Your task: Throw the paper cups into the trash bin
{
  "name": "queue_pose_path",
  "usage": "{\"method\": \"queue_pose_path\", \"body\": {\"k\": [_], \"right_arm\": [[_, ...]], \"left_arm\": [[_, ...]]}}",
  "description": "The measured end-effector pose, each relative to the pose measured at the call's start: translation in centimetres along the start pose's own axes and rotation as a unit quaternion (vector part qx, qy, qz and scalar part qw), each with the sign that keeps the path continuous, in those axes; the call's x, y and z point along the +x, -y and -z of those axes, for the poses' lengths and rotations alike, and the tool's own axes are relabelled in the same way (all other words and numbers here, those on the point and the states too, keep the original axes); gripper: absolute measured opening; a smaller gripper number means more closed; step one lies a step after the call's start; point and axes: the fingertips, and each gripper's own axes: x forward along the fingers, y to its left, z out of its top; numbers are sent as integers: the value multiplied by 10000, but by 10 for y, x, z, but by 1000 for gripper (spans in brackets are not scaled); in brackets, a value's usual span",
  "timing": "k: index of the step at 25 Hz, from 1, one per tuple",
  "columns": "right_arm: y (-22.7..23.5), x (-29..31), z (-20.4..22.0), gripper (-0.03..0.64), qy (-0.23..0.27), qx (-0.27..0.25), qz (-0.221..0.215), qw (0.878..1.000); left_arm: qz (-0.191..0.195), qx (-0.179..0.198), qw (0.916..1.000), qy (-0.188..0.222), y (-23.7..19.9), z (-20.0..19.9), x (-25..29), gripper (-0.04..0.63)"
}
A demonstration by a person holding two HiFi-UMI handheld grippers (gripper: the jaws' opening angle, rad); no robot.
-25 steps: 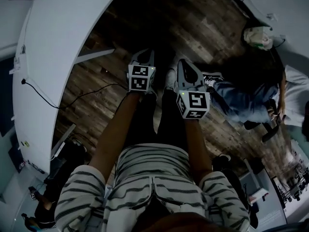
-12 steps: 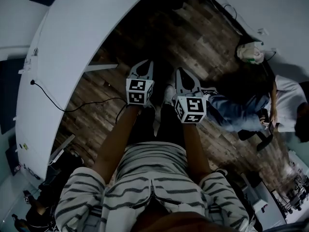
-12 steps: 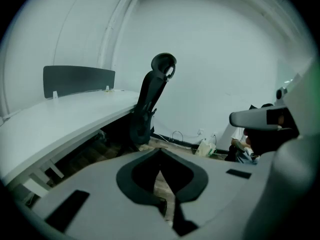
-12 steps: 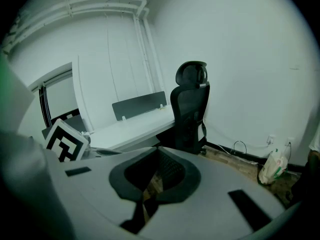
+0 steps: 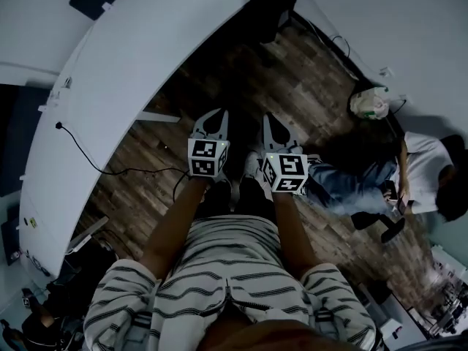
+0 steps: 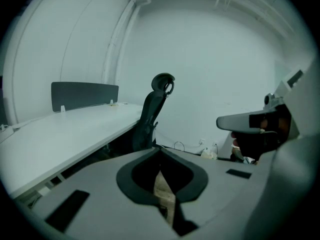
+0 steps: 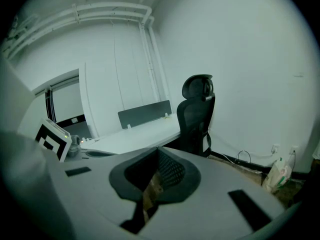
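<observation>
No paper cup and no trash bin shows in any view. I hold both grippers side by side in front of my body, above a wooden floor (image 5: 241, 86). The left gripper (image 5: 217, 114) is shut with nothing between its jaws; in the left gripper view its jaws (image 6: 160, 150) meet in a thin seam. Just to its right, the right gripper (image 5: 269, 118) also has its jaws together and holds nothing; in the right gripper view it (image 7: 158, 149) points toward a black office chair (image 7: 196, 113).
A long white curved desk (image 5: 124, 64) runs along the left, with a dark divider panel (image 6: 84, 94) on it. The office chair (image 6: 152, 109) stands at the desk's end. A white bag (image 5: 368, 101) lies by the wall. A seated person (image 5: 395, 174) is at the right.
Both grippers have risen together, still side by side with jaws together. The head view has tilted, showing more of the desk and the far wall.
</observation>
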Motion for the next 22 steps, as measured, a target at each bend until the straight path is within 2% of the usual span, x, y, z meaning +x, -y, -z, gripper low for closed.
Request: {"method": "queue_pose_path", "body": {"k": [10, 22], "right_arm": [[-42, -20, -35, 17, 321, -202, -445, 9983], [-62, -33, -63, 17, 634, -317, -626, 9955]], "left_arm": [[90, 109, 9985, 536, 15, -46, -49, 23], [97, 272, 9950, 960, 17, -80, -87, 23]]}}
